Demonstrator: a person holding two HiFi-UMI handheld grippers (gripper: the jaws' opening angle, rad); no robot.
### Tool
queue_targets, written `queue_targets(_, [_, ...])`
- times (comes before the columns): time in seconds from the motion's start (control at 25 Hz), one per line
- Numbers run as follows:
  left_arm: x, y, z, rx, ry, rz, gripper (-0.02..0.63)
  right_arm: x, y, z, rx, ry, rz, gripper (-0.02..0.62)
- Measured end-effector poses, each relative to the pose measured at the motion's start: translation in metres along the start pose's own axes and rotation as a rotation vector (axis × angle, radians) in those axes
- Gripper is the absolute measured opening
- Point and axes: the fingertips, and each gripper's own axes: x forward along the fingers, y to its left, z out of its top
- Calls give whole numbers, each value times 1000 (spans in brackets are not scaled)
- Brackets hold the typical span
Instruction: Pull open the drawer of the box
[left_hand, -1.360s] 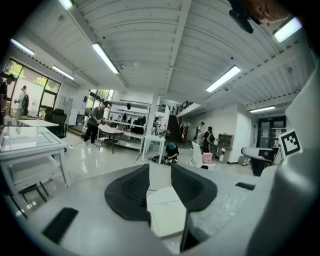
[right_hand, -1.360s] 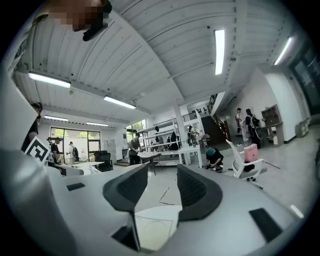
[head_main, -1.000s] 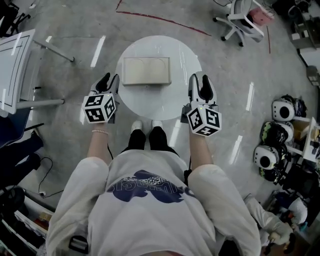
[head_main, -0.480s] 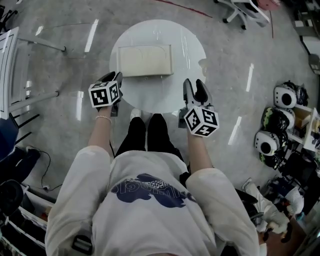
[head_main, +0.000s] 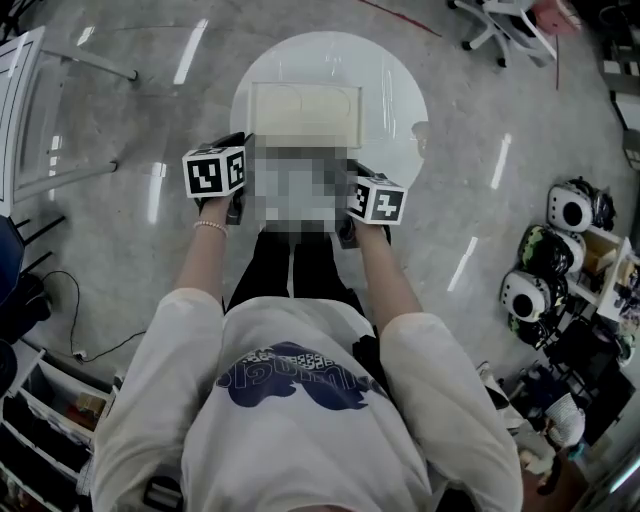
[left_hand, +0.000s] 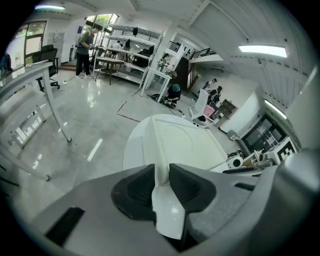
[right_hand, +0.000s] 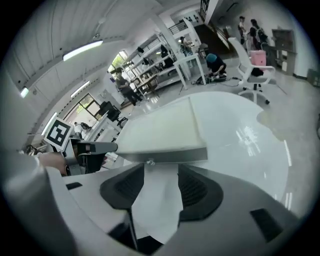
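In the left gripper view, the left gripper (left_hand: 161, 172) is hovering over the near edge of the table (left_hand: 135, 150). Its fingers are showing only a narrow gap between the dark pads, and nothing is sitting in that gap. The box (left_hand: 185, 142) is lying flat on the table beyond the fingers and a little to the right, well apart from them.

In the right gripper view, the right gripper (right_hand: 161, 172) is facing the box head-on. Its fingers are standing wider apart than the left ones, and they are holding nothing. The drawer (right_hand: 170, 155) is showing as a grey strip along the box's near face, looking flush and shut. A small knob (right_hand: 150, 162) is sticking out of it just beyond the fingertips, slightly left of the middle of the gap. I can't tell whether the tips are touching it. The left gripper is appearing at the left of this view, level with the box's near left corner.

In the head view, the person is standing at the near side of the table. Both marker cubes are being held out in front of the person, on either side of the box's near edge. The box is sitting in the middle of the table.

To my eye this is the approach step, and the drawer is not yet being pulled. The next move calls for shifting the right gripper a touch left, closing on the knob and drawing straight back. The left gripper may need to brace the box so that it isn't sliding along.
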Motion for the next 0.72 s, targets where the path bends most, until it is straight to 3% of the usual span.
queue_targets(0.24, [-2,0,1,-1,-6,15,97,42,26,-17,25,179,88,209])
queue_targets(0.72, [-1,1,2,-3,-3,26,91,84,36,-15,76,271,128,197])
